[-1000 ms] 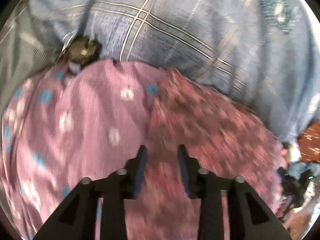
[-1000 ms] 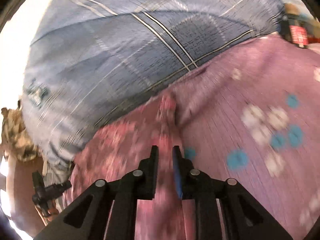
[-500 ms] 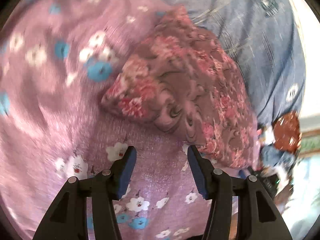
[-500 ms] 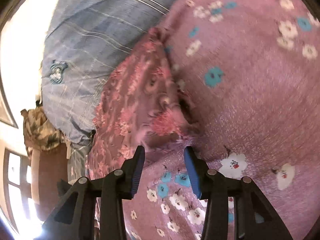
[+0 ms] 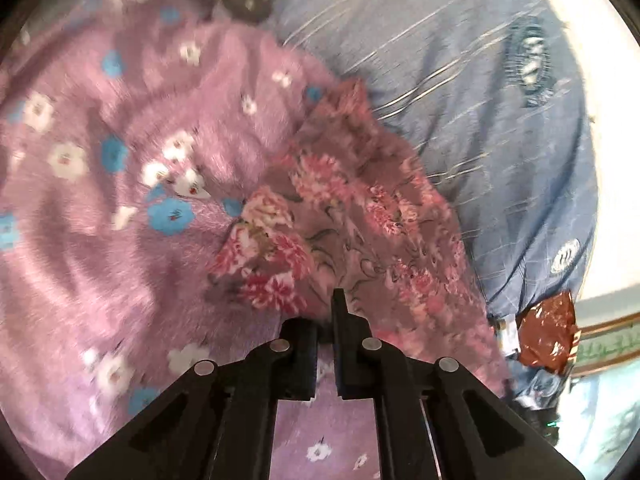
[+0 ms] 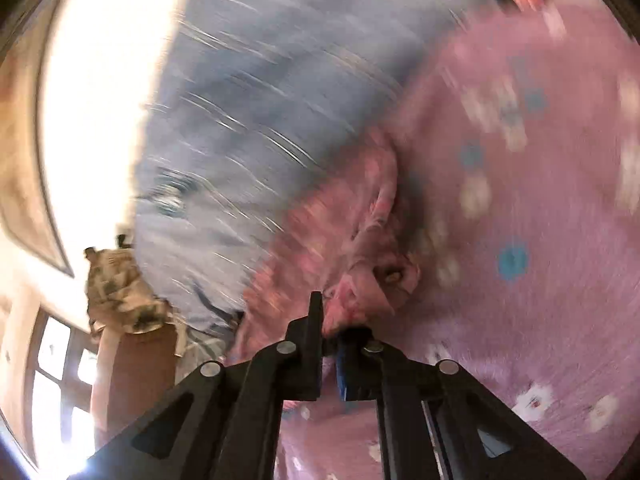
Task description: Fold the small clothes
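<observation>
A: Left wrist view: where is the floral garment [image 5: 360, 216]?
B: On the purple blanket [image 5: 92, 240]; the left hand-held gripper [image 5: 326, 312] is clenched on its near edge.
A: Right wrist view?
B: Blurred. The right hand-held gripper [image 6: 332, 320] is pinching the floral garment [image 6: 360, 280], beside the blue sheet [image 6: 260, 100].

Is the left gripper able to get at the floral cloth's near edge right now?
Probably yes: the left gripper is already shut on the floral cloth at its near edge, nothing in between.
</observation>
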